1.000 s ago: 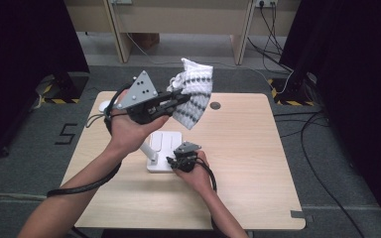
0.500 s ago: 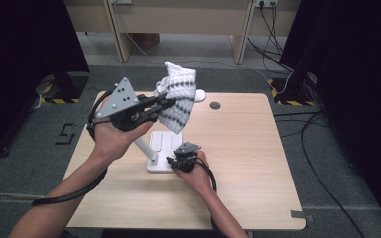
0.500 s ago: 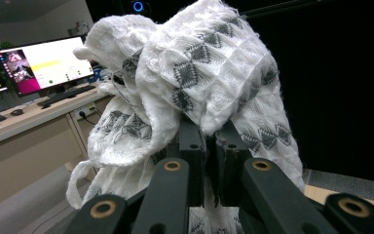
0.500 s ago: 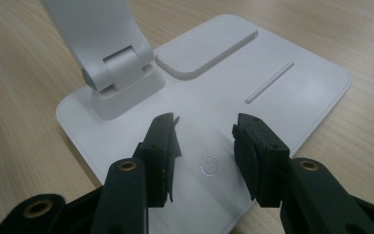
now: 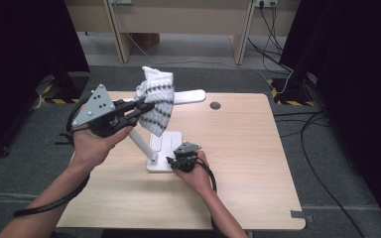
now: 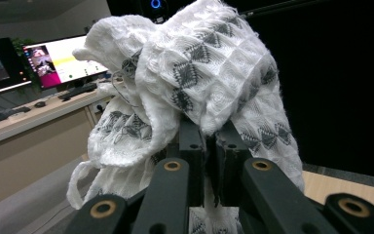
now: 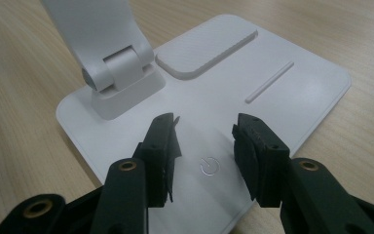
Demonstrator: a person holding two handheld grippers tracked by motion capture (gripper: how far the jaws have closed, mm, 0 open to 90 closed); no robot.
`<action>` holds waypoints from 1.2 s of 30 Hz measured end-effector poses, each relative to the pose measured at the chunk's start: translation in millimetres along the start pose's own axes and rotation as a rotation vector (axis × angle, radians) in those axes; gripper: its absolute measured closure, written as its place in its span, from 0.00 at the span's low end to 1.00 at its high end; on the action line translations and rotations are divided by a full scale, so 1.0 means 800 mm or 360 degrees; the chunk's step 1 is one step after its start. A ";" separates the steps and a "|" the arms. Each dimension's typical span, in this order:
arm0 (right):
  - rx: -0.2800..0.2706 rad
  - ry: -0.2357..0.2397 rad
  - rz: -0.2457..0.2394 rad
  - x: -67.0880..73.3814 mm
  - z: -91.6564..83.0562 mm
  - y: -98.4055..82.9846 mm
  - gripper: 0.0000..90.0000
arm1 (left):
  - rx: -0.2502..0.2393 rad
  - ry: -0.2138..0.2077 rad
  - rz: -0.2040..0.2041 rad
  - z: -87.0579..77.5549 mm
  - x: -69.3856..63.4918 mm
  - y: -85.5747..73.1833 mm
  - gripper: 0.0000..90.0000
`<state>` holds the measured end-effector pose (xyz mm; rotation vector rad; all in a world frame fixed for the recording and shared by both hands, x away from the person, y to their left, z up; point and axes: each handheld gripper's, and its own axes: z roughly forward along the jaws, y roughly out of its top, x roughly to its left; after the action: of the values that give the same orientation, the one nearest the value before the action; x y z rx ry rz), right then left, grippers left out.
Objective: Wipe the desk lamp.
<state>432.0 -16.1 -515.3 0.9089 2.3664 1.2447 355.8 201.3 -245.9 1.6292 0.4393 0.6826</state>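
A white cloth with a grey diamond pattern (image 5: 156, 99) hangs in the air over the table's back left. My left gripper (image 5: 141, 105) is shut on it; in the left gripper view the cloth (image 6: 209, 73) bunches over the closed jaws of that gripper (image 6: 208, 141). A white desk lamp stands mid-table, with its flat base (image 5: 168, 141), slanted arm (image 5: 141, 144) and long head (image 5: 188, 95) partly behind the cloth. My right gripper (image 5: 171, 161) rests at the base's near edge. In its own view the right gripper (image 7: 205, 131) is open over the base (image 7: 272, 97), astride the power button (image 7: 209, 166).
The wooden table (image 5: 258, 168) has a round cable hole (image 5: 215, 105) at the back. Dark curtains flank both sides, and cables (image 5: 322, 178) lie on the floor to the right. Monitors (image 6: 53, 61) stand on a desk far off in the left gripper view.
My left gripper has carried the cloth to the left and slightly down, uncovering more of the lamp head. The right gripper has stayed on the lamp base.
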 end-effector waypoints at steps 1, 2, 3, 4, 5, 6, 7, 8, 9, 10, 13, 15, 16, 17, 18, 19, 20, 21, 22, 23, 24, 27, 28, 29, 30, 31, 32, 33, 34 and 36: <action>0.0000 0.0000 0.0000 0.000 0.000 0.000 0.66 | 0.0002 0.0010 -0.0003 -0.003 0.002 -0.002 0.93; 0.0000 0.0000 0.0001 0.000 0.000 0.000 0.66 | 0.0005 0.0015 -0.0002 -0.005 0.003 -0.003 0.93; 0.0000 0.0000 0.0001 0.000 0.000 0.000 0.66 | 0.0006 0.0021 -0.0006 -0.008 0.004 -0.005 0.93; 0.0000 -0.0001 0.0001 0.000 0.000 0.000 0.66 | 0.0006 0.0028 -0.0009 -0.010 0.005 -0.007 0.93; 0.0000 -0.0002 0.0002 0.000 0.000 0.000 0.66 | 0.0007 0.0034 -0.0012 -0.013 0.007 -0.008 0.93; 0.0002 -0.0002 0.0009 0.001 0.000 0.000 0.66 | 0.0003 0.0042 -0.0020 -0.015 0.008 -0.010 0.93; 0.0001 -0.0002 0.0010 0.001 0.000 0.000 0.66 | 0.0004 0.0052 -0.0023 -0.018 0.009 -0.012 0.93; -0.0001 -0.0003 0.0002 0.000 0.000 0.000 0.66 | 0.0001 0.0060 -0.0028 -0.020 0.010 -0.014 0.93; -0.0001 -0.0004 0.0002 0.001 0.000 0.000 0.66 | -0.0005 0.0066 -0.0037 -0.023 0.011 -0.016 0.93; -0.0001 -0.0003 0.0002 0.001 0.000 0.000 0.66 | -0.0007 0.0067 -0.0044 -0.024 0.012 -0.017 0.93; -0.0001 -0.0003 0.0004 0.001 0.000 0.000 0.66 | -0.0007 0.0079 -0.0044 -0.030 0.015 -0.021 0.93; -0.0003 -0.0004 0.0000 0.001 0.000 0.000 0.66 | -0.0007 0.0087 -0.0046 -0.034 0.016 -0.023 0.93; -0.0003 -0.0005 0.0001 0.001 0.000 0.000 0.66 | -0.0004 0.0092 -0.0044 -0.036 0.017 -0.024 0.93; -0.0003 -0.0004 0.0001 0.001 0.000 0.000 0.66 | -0.0002 0.0098 -0.0045 -0.037 0.018 -0.026 0.93; -0.0002 -0.0004 0.0001 0.001 0.000 0.000 0.66 | 0.0000 0.0103 -0.0050 -0.040 0.019 -0.027 0.93; 0.0000 -0.0004 0.0004 0.001 0.000 0.000 0.66 | 0.0005 0.0106 -0.0047 -0.042 0.020 -0.028 0.94; 0.0000 -0.0004 0.0004 0.001 0.000 0.000 0.66 | 0.0003 0.0114 -0.0052 -0.044 0.021 -0.030 0.93; 0.0002 -0.0003 0.0010 0.001 -0.001 0.000 0.66 | 0.0002 0.0121 -0.0058 -0.045 0.022 -0.031 0.93; 0.0001 -0.0003 0.0008 0.001 0.000 0.000 0.66 | 0.0004 0.0127 -0.0062 -0.047 0.023 -0.033 0.93; 0.0001 -0.0003 0.0008 0.001 0.000 0.000 0.66 | 0.0009 0.0133 -0.0061 -0.050 0.024 -0.034 0.93; 0.0002 -0.0003 0.0013 0.001 -0.001 0.000 0.66 | 0.0007 0.0139 -0.0068 -0.052 0.025 -0.036 0.93; 0.0003 -0.0003 0.0020 0.002 -0.001 0.000 0.66 | 0.0017 0.0155 -0.0068 -0.060 0.028 -0.041 0.93; -0.0003 -0.0001 0.0000 0.001 0.000 0.000 0.66 | 0.0010 0.0162 -0.0077 -0.062 0.029 -0.042 0.93; 0.0000 -0.0002 0.0008 0.001 0.000 0.000 0.66 | 0.0009 0.0167 -0.0080 -0.064 0.030 -0.043 0.93; 0.0001 -0.0003 0.0013 0.001 0.000 0.000 0.66 | 0.0015 0.0174 -0.0079 -0.068 0.031 -0.045 0.93; 0.0005 -0.0006 0.0026 0.002 -0.001 -0.001 0.66 | 0.0016 0.0181 -0.0083 -0.071 0.032 -0.046 0.93; 0.0004 -0.0005 0.0024 0.002 -0.001 0.000 0.66 | 0.0015 0.0186 -0.0085 -0.072 0.033 -0.047 0.93; 0.0003 -0.0004 0.0020 0.002 -0.001 0.000 0.66 | 0.0014 0.0192 -0.0090 -0.075 0.034 -0.048 0.93; -0.0003 -0.0002 0.0002 0.001 0.000 0.000 0.66 | 0.0016 0.0200 -0.0093 -0.077 0.035 -0.050 0.93; 0.0000 -0.0002 0.0008 0.001 0.000 0.000 0.66 | 0.0015 0.0210 -0.0098 -0.081 0.037 -0.052 0.93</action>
<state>431.1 -15.8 -515.4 0.9160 2.3645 1.2458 340.1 276.2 -276.5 1.5786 0.5870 0.7450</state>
